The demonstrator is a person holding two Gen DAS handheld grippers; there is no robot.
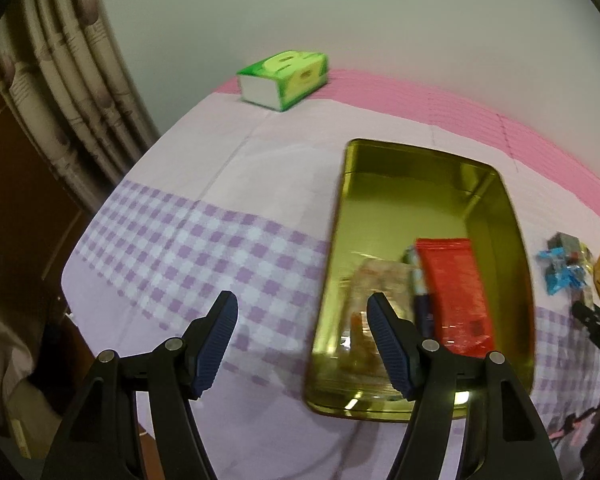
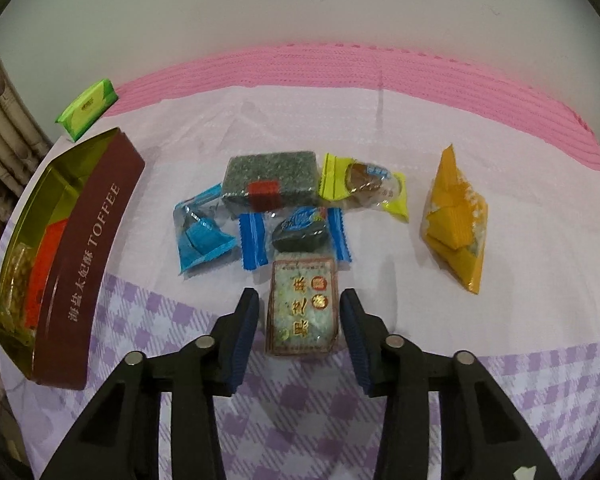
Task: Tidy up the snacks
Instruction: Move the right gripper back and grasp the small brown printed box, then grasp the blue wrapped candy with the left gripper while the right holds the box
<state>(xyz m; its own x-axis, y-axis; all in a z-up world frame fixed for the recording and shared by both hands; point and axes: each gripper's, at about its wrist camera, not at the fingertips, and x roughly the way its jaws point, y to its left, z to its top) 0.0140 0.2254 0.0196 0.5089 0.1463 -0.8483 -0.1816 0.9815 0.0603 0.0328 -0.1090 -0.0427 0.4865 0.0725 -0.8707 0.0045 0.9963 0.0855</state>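
The right gripper stood spread wide around a pale-green snack packet on the checked tablecloth. The left gripper, released and empty, hung beside the toffee tin.

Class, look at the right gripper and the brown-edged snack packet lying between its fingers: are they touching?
Apart. In the right wrist view the right gripper is open, and bare tablecloth shows between each finger pad and the brown-edged snack packet.
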